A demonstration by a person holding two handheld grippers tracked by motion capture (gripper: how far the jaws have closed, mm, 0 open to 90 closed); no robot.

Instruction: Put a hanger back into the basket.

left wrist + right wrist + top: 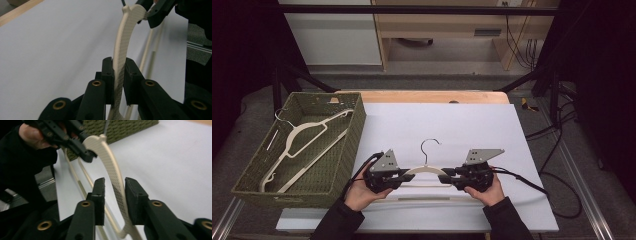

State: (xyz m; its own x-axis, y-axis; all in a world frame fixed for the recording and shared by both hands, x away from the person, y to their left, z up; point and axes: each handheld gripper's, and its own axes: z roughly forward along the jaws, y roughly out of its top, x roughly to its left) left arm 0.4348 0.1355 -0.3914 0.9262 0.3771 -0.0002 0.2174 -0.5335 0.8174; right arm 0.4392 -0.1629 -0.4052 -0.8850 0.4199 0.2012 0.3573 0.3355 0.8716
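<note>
- No lettering, label, brand, number or sign can be read anywhere in these views.
</note>
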